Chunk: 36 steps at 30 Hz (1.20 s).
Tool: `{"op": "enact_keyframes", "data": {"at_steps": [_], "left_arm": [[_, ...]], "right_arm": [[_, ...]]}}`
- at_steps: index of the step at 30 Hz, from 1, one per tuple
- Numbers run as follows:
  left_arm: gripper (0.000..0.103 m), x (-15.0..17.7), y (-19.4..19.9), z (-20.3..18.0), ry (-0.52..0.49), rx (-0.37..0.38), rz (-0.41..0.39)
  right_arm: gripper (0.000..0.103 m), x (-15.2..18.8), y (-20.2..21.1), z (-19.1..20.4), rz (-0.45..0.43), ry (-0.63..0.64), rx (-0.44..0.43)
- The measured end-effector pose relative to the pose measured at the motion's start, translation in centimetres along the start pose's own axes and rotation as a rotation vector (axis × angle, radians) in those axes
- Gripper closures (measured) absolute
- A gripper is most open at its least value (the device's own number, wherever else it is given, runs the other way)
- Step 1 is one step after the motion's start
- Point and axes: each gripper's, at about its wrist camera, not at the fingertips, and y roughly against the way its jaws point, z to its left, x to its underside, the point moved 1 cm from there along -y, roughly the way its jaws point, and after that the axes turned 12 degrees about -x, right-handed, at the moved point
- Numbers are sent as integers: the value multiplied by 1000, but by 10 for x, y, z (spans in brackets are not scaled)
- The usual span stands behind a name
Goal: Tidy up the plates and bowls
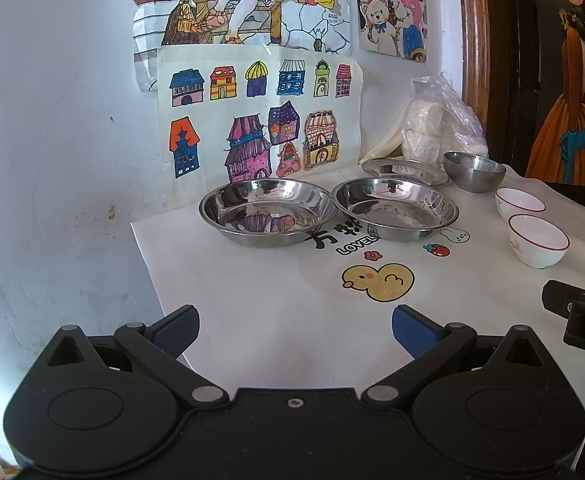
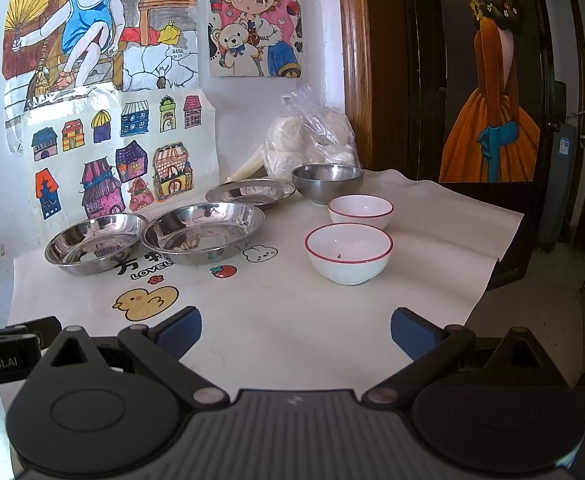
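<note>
Stainless-steel shallow plates (image 1: 268, 212) (image 1: 396, 208) sit side by side at twelve o'clock, unstacked (presumably awaiting nesting); two white red-rimmed ceramic bowls (image 2: 348, 252) (image 2: 360, 210) wait at one o'clock. Left gripper (image 1: 295, 330) and right gripper (image 2: 295, 330) hover wide, empty.

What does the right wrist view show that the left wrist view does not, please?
Only the right wrist view shows the dark speck inside the near white bowl, the cloth's right edge and the floor beyond.

Only the left wrist view shows the bare wall left of the table.

Both show three steel plates, a steel bowl, two white bowls, the bagged buns, and both open grippers: left gripper, right gripper.
</note>
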Motion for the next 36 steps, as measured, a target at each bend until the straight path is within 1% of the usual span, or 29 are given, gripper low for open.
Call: {"op": "enact_keyframes", "data": {"at_steps": [36], "left_arm": [[1, 3, 1, -4, -6, 0, 4]], "right_arm": [[0, -1, -1, 0, 4, -2, 0]]}}
